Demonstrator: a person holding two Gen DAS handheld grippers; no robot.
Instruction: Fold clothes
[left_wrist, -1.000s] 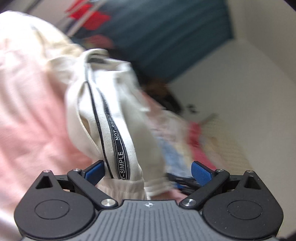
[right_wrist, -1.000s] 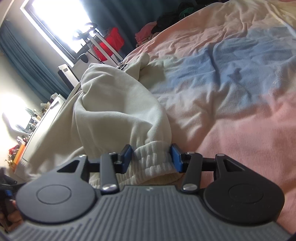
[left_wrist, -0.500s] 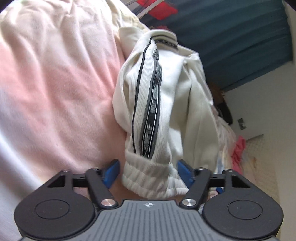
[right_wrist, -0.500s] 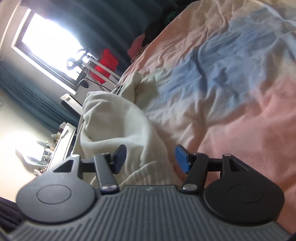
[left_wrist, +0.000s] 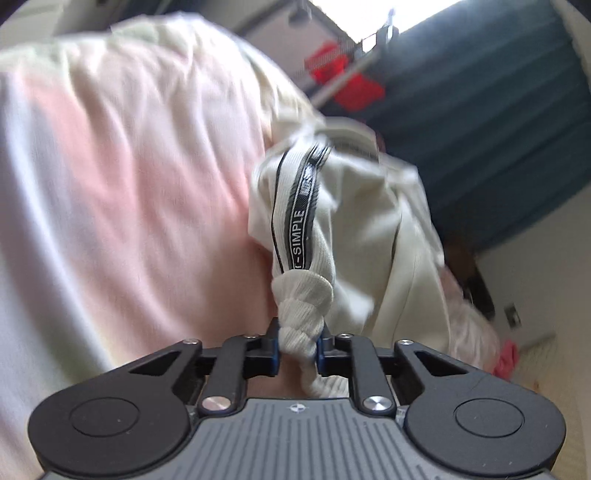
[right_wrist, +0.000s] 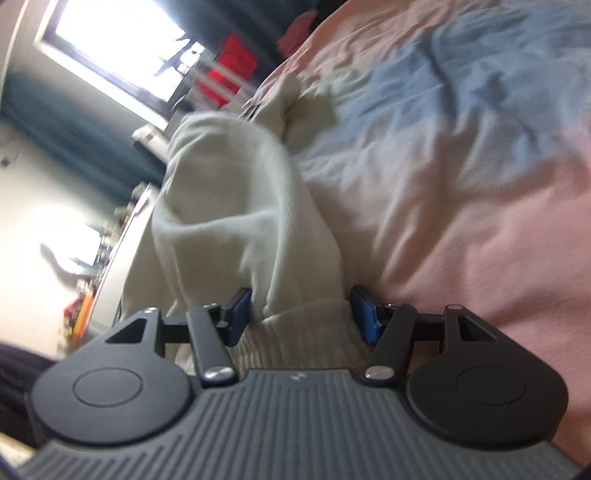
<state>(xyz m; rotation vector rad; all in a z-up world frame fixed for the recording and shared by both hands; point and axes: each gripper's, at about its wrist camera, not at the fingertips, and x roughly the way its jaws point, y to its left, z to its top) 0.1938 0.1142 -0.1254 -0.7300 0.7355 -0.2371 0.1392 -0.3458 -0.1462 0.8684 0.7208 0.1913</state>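
Note:
Cream sweatpants (left_wrist: 354, 221) with a black side stripe lettered "SIMPLE" lie bunched on the pink bedspread (left_wrist: 129, 184). My left gripper (left_wrist: 298, 345) is shut on one ribbed cuff (left_wrist: 301, 306), which is squeezed between the blue pads. In the right wrist view the other cream leg (right_wrist: 236, 206) lies on the bed, and its ribbed cuff (right_wrist: 303, 325) sits between the jaws of my right gripper (right_wrist: 301, 314), which stand open on either side of it.
The bedspread (right_wrist: 461, 166) is pink and blue and wrinkled. A bright window (right_wrist: 122, 48), teal curtains (left_wrist: 480, 129) and a drying rack with red cloth (left_wrist: 343, 77) lie beyond the bed. Other clothes are piled at the far right (left_wrist: 506, 358).
My left gripper has closed on the ribbed cuff, which was loose between open jaws before. My right gripper opened from its earlier grip and stays open around the other cuff.

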